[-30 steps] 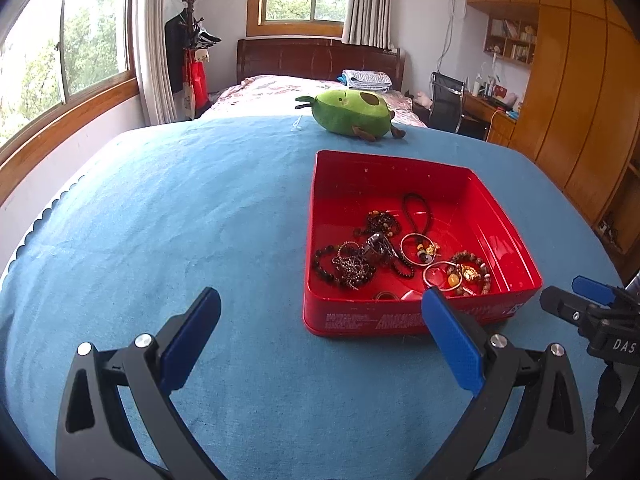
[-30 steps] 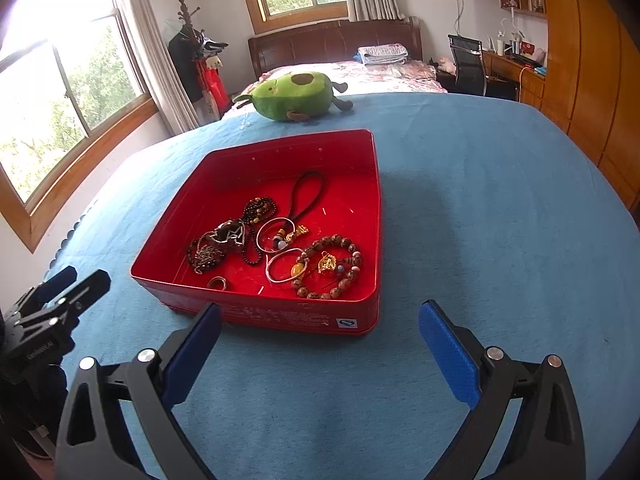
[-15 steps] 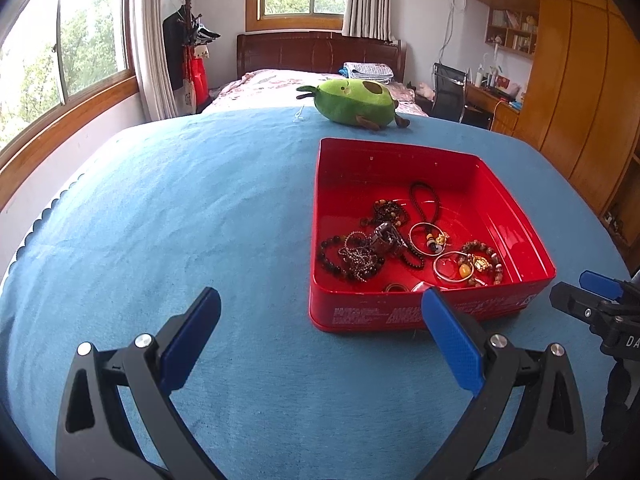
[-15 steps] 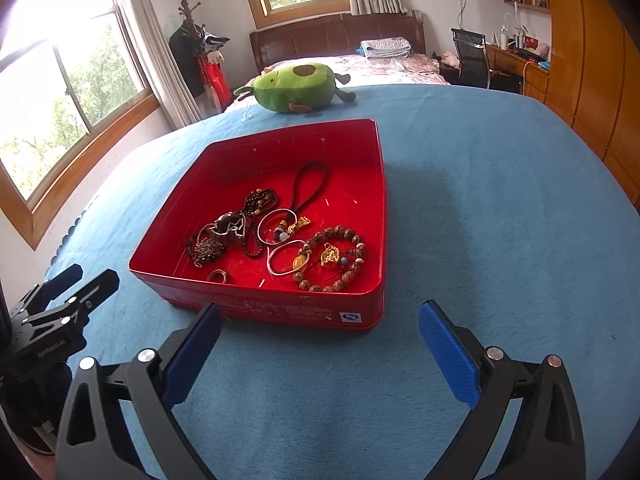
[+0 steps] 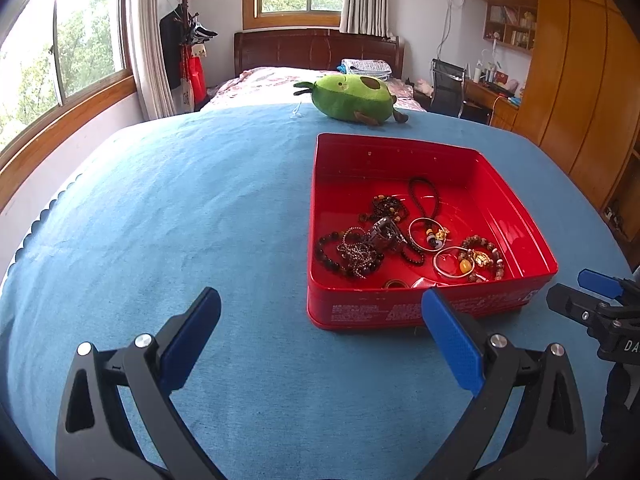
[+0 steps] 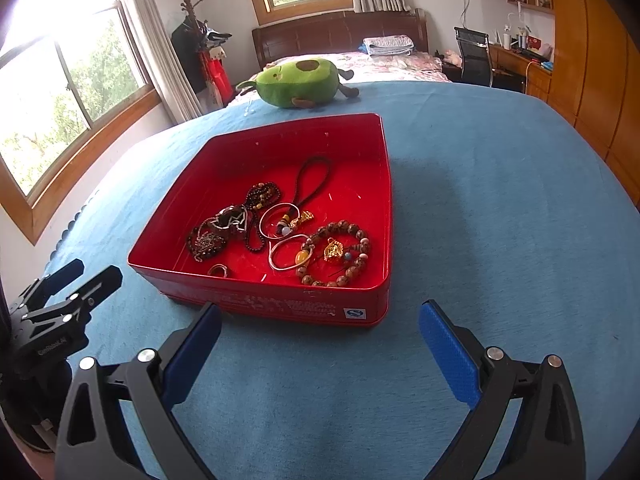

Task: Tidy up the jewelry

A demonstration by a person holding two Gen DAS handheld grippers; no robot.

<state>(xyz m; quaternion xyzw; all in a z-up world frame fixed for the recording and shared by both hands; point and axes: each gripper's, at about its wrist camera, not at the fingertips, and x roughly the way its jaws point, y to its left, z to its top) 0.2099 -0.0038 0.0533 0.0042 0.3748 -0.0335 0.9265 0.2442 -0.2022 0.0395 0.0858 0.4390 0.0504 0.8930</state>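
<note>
Against the frames from a second ago, the red tin (image 6: 362, 216) sits slightly lower and nearer in both wrist views, and more of the back wall and windows shows above it; the jewelry inside lies just as it did. The left gripper (image 5: 320, 330) and the right gripper (image 6: 320, 334) have kept their blue pads spread wide, released and holding nothing, both above the blue cloth of the bench (image 5: 168, 208), short of the tin's near wall.

All the jewelry is in the tin: a wooden bead bracelet (image 6: 338, 254) with a gold charm near the right front corner, two silver bangles (image 6: 280, 236) beside it, a black cord loop (image 6: 314, 178) farther back, a dark tangle of chains and beads (image 6: 224, 228) to the left, and a small ring (image 6: 218, 270) close to the front wall.

In the left view the near wall of the tin cuts off the ring and the front of the bracelet, and the gripper's right pad overlaps that wall. The tangle is too knotted to count its pieces. Print on the tin's front wall is too small to read. A green avocado plush (image 6: 298, 82) lies on the bench beyond the tin
</note>
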